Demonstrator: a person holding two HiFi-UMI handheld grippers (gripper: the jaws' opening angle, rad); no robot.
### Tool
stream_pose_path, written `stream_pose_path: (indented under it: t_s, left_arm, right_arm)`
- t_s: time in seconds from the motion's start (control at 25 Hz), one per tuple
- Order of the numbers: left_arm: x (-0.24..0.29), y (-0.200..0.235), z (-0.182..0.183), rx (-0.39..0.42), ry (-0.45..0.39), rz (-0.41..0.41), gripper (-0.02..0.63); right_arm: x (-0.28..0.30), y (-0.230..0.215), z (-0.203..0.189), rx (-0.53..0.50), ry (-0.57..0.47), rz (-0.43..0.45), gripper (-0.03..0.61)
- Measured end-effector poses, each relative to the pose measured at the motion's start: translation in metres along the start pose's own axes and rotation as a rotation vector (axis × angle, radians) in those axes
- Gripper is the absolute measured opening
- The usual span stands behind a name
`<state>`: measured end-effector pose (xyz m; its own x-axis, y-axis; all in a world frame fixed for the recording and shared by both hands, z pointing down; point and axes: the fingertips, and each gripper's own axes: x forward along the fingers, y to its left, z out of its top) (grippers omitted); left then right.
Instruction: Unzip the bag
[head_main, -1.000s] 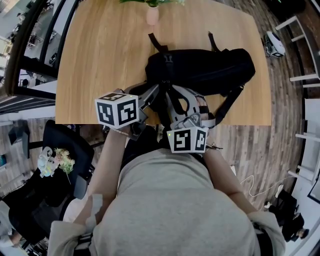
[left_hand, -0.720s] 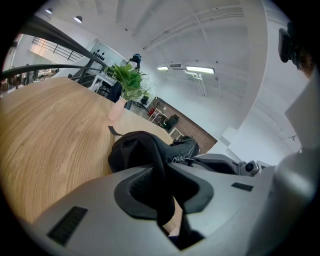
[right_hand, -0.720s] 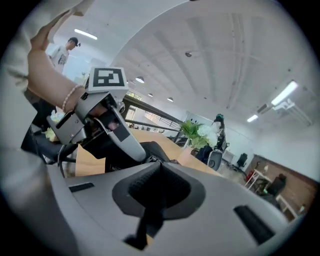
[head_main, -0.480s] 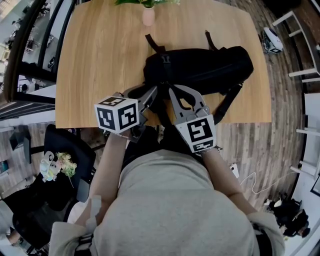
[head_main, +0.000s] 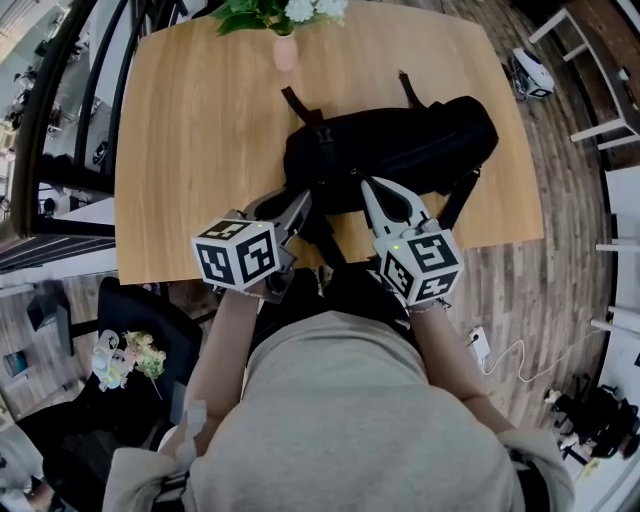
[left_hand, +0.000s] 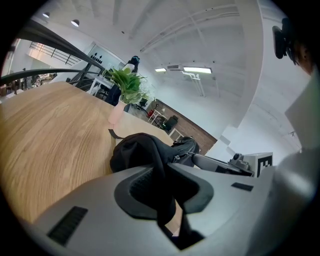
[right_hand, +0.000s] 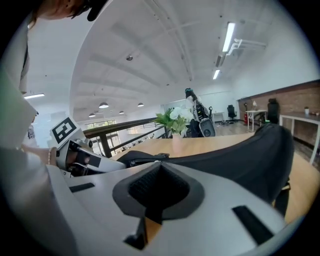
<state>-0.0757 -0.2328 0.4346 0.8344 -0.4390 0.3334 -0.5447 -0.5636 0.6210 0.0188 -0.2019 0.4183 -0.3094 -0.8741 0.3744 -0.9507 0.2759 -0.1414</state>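
Bag position: bag (head_main: 400, 150) lies on the table (head_main: 190, 130) toward its near edge, long axis left-right across the person.
Left gripper (head_main: 298, 205): jaws narrow, pinching a black fold of the bag at its left end.
Right gripper (head_main: 368, 186): jaws together at the zipper line (right_hand: 140, 161); cannot tell whether a pull tab sits between the pads.
Key relation: zipper runs rightward from the right gripper, which is nearer it; probably a rightward pull, with the left gripper anchoring.
Writing: none legible; square markers only.
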Motion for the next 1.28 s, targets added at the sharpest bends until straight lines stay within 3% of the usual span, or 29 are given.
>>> stream_pose_path:
  t_s: [0.44, 0.88, 1.28]
  left_arm:
    - [-0.001, 0.007, 0.002, -0.007, -0.035, 0.044, 0.072]
    - [-0.003, 0.015, 0.001, -0.042, -0.145, 0.244, 0.072]
    - [-0.006, 0.012, 0.0, -0.063, -0.253, 0.399, 0.074]
  right_arm:
    - [-0.015, -0.053, 0.009, 0.027, -0.043, -0.078, 0.009]
    - [-0.029, -0.105, 0.013, 0.003, -0.023, 0.023, 0.009]
    - [-0.032, -0.115, 0.019, -0.076, -0.011, 0.126, 0.009]
